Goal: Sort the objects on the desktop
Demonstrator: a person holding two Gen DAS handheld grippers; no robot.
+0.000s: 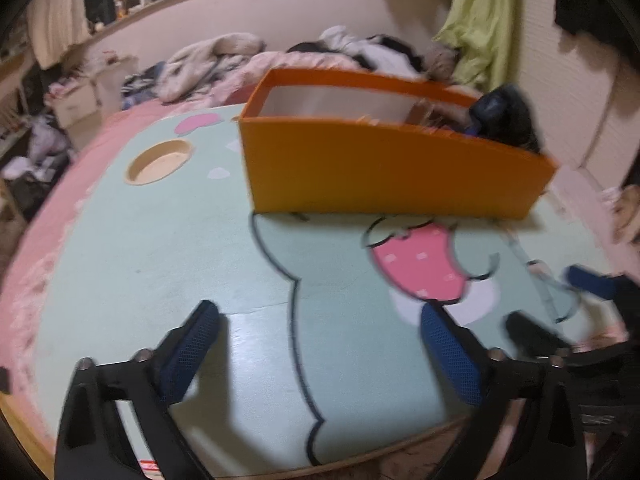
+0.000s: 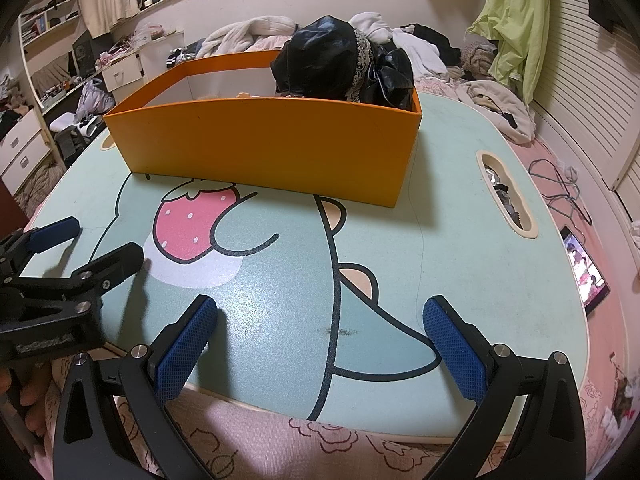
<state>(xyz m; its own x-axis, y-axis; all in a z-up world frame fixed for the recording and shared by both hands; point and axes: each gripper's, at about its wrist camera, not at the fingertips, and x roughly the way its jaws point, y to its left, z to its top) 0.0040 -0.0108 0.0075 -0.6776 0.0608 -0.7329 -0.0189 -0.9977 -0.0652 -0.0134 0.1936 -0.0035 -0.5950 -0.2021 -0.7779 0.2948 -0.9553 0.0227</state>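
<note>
The left gripper (image 2: 102, 242) hangs low over the table's (image 2: 460, 264) left part, jaws released with nothing between them, near the printed strawberry (image 2: 188, 228). Beyond it the orange box (image 2: 272, 148) stands on the table's far half. A black bag (image 2: 344, 64) sits in the box's right end, rising above the rim. In the blurred left wrist view some pale bits seem to lie inside the box too, though I cannot tell what. The right gripper (image 2: 320, 344) hovers over the table's near edge, jaws released and empty. A phone (image 2: 586, 270) lies on the bed just beside the table's right edge.
</note>
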